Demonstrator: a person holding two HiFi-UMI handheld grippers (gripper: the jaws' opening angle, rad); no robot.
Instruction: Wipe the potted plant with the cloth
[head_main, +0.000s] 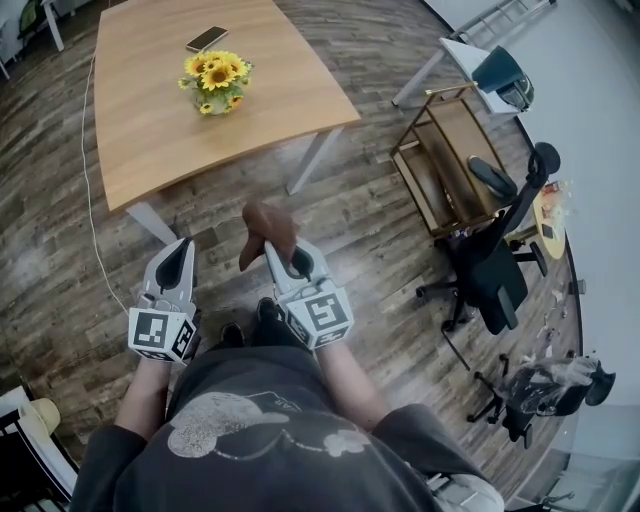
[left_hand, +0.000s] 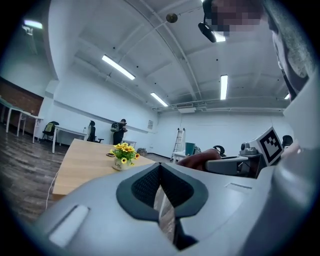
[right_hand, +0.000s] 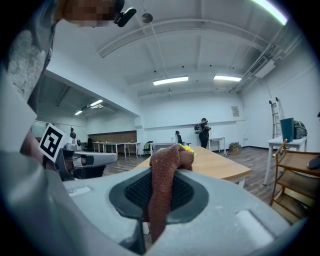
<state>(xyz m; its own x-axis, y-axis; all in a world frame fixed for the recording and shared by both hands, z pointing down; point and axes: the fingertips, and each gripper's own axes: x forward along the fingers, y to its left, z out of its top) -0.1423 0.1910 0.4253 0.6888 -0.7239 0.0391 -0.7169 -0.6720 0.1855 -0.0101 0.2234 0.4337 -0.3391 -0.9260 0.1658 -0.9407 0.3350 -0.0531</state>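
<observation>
A potted plant (head_main: 215, 80) with yellow sunflowers stands on the wooden table (head_main: 160, 120) ahead of me; it also shows in the left gripper view (left_hand: 122, 156), and only its flower tips (right_hand: 187, 148) peek past the cloth in the right gripper view. My right gripper (head_main: 283, 252) is shut on a brown cloth (head_main: 268, 232), which sticks up between its jaws (right_hand: 167, 180). My left gripper (head_main: 180, 262) is shut with nothing in it (left_hand: 161, 175). Both grippers hang over the floor, short of the table's near edge.
A phone (head_main: 206, 38) lies on the table behind the plant. A white cable (head_main: 88, 170) runs down the table's left side. To the right stand a wooden shelf cart (head_main: 450, 165) and black office chairs (head_main: 495, 265). People stand far off (left_hand: 119, 131).
</observation>
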